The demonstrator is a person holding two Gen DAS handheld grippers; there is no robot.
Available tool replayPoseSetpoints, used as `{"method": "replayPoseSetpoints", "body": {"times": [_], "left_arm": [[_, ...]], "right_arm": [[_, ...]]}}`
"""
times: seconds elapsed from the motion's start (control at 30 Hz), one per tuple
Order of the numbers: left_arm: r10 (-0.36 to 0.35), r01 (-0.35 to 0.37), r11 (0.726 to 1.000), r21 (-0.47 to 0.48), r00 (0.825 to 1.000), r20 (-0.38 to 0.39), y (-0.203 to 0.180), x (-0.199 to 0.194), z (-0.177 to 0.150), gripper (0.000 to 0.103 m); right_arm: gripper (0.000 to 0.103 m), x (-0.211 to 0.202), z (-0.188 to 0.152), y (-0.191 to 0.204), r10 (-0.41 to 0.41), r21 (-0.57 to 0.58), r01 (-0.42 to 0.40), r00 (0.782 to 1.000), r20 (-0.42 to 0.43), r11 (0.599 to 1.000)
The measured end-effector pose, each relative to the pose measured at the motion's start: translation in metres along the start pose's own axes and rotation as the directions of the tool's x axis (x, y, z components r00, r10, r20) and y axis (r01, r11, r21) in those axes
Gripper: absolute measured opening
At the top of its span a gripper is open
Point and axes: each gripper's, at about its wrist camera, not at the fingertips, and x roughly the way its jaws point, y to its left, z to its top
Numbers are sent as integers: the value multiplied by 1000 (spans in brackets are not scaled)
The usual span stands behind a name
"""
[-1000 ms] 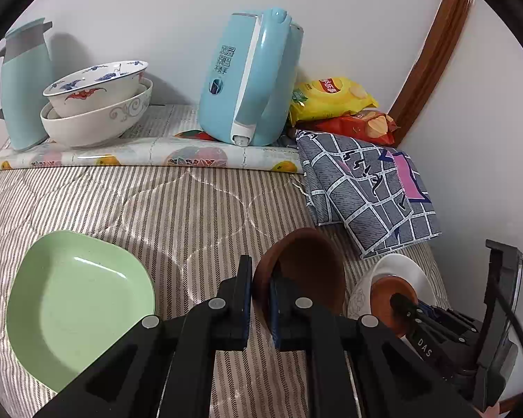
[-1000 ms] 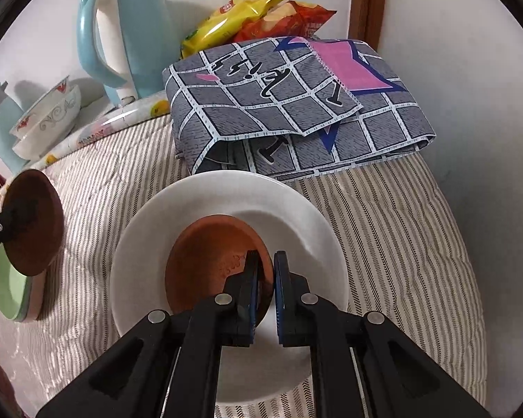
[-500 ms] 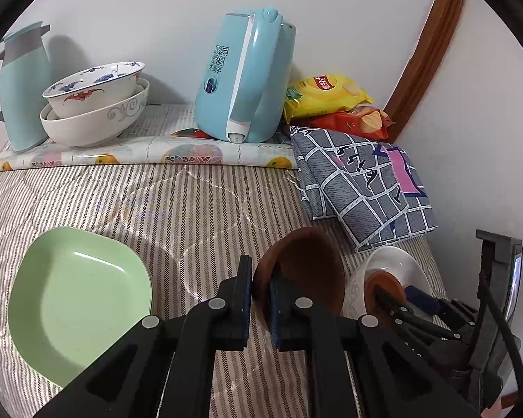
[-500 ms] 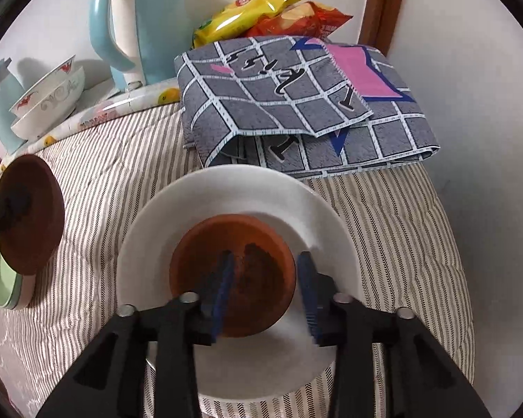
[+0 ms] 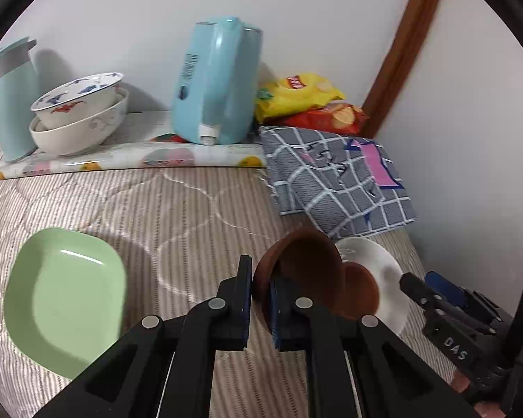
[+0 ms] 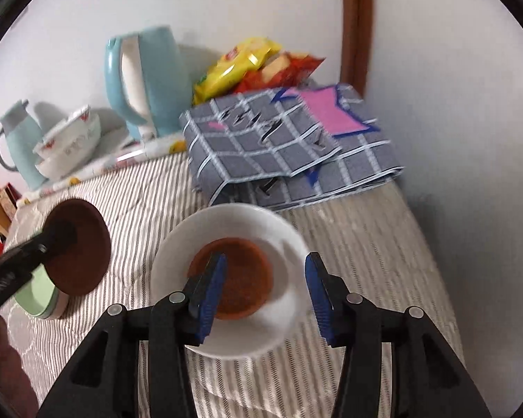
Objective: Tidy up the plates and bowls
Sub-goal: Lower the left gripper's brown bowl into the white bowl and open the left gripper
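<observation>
My left gripper (image 5: 261, 299) is shut on the rim of a brown bowl (image 5: 307, 271), which it holds tilted on edge above the striped cover. From the right wrist view that held bowl (image 6: 83, 261) hangs left of a white plate (image 6: 226, 223). A second brown bowl (image 6: 240, 278) rests upright in the white plate. My right gripper (image 6: 265, 278) is open, a little above this bowl, its blue pads clear of the rim on either side. A green plate (image 5: 66, 299) lies flat at the left, apart from both grippers.
Two patterned white bowls (image 5: 80, 115) are stacked at the back left beside a pale blue jug (image 5: 10, 97). A blue kettle (image 5: 216, 83), snack bags (image 5: 303, 101) and a folded checked cloth (image 5: 334, 181) line the back. The wall closes the right side.
My right gripper let go of the brown bowl in the white plate, opened and lifted. My left gripper moved slightly toward the white plate with its bowl.
</observation>
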Motion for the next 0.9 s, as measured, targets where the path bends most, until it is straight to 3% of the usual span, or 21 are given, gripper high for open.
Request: {"method": "replayPoseSetpoints", "body": {"times": [0.33,0.9], "left_arm": [[-68,70,997,43,997,-48,-50,20,-6,9],[-47,59,994,90,991,-129,-80,67,-17,9]], "right_arm": [[47,-26,-18,-55,-54,69,51,998,39,996],[47,-15,-49,-98,-81,140,77,997,18,987]]}}
